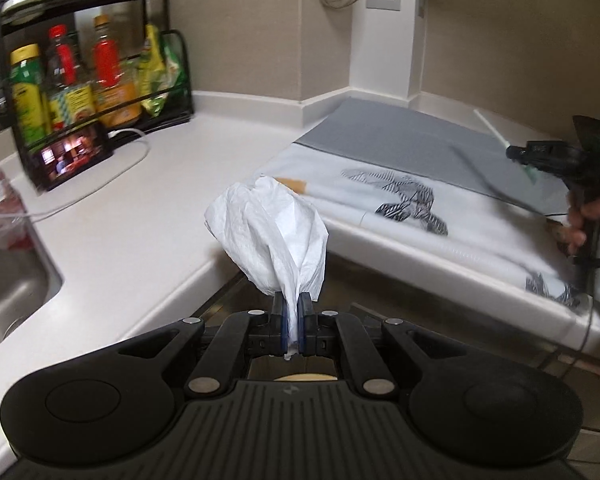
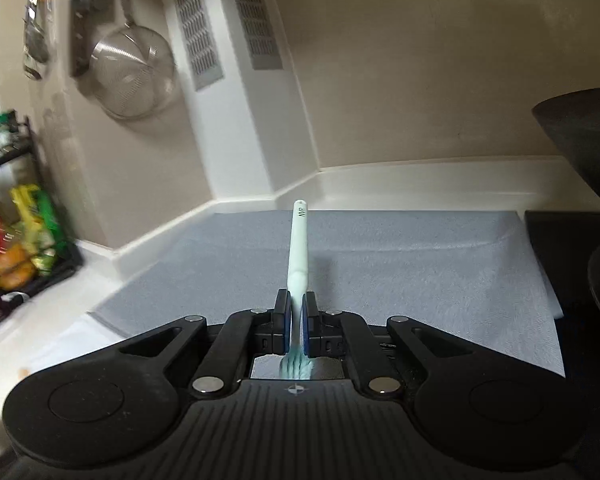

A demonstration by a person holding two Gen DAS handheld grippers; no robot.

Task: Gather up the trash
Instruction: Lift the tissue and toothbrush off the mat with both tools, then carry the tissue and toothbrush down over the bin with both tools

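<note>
My left gripper [image 1: 292, 300] is shut on the lower end of a crumpled white plastic bag [image 1: 272, 232], which stands up above the counter's front edge. My right gripper [image 2: 296, 300] is shut on a pale green toothbrush [image 2: 299, 248], handle pointing away and bristles toward the camera, over a grey mat [image 2: 380, 260]. In the left wrist view the right gripper [image 1: 518, 154] appears at the far right with the toothbrush [image 1: 492, 128] in it, held by a person's hand [image 1: 584, 224]. A small brown-tipped piece [image 1: 294, 185] lies on the mat's white, leaf-printed part [image 1: 380, 216].
A black rack of bottles [image 1: 80, 80] stands at the back left with a lit phone [image 1: 74, 156] and a white cable before it. A steel sink [image 1: 12, 292] is at the left. A strainer [image 2: 132, 76] hangs on the wall. A dark pot [image 2: 580, 140] stands at the right.
</note>
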